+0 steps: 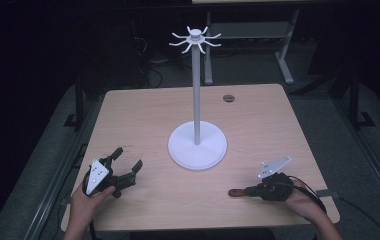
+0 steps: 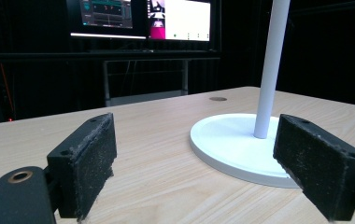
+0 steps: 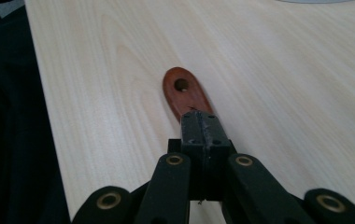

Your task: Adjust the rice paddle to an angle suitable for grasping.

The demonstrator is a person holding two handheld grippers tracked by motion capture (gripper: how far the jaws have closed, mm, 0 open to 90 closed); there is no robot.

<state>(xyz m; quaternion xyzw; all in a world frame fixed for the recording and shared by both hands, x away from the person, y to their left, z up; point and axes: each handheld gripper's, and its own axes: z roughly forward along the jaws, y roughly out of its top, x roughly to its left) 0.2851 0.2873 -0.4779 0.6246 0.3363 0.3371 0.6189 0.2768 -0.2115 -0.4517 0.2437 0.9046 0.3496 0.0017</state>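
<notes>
brown handle [image 3: 185, 92] flat, hole end leftward

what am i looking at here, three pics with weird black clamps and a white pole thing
A person sits at a wooden table holding a two-jaw clamp tool in each hand. The high view looks down on the table from above; the other two come from cameras riding on each tool. On the table stands a white stand with hooks on top. The left gripper rests open, holding nothing, its black pads framing the stand's base. The right gripper is shut on a thin reddish-brown wooden piece with a hole at its end.
</notes>
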